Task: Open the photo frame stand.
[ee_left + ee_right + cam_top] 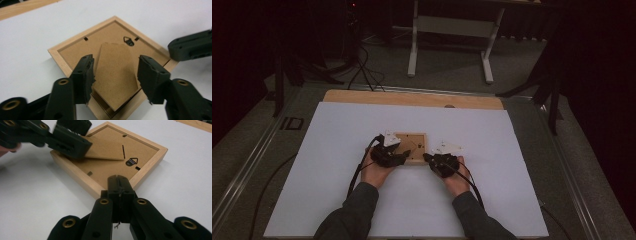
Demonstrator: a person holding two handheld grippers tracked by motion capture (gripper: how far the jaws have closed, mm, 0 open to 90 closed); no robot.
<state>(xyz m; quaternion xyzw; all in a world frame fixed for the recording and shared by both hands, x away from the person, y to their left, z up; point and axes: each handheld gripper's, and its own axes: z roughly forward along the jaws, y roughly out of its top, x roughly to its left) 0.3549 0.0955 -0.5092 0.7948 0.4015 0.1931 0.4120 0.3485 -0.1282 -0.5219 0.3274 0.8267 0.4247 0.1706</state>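
Two tongs meet our face-down frame (411,147): left tongs (116,75) apart astride its raised stand (115,75), right tongs (119,188) together at the near-right corner.

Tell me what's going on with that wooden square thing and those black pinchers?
A person holds a tool in each hand over a small wooden picture frame lying face down on a white table. The left tool is open, its jaws on either side of the frame's fold-out stand flap, which is lifted a little. The right tool is shut, its tip pressed at the frame's near corner, probably steadying it.
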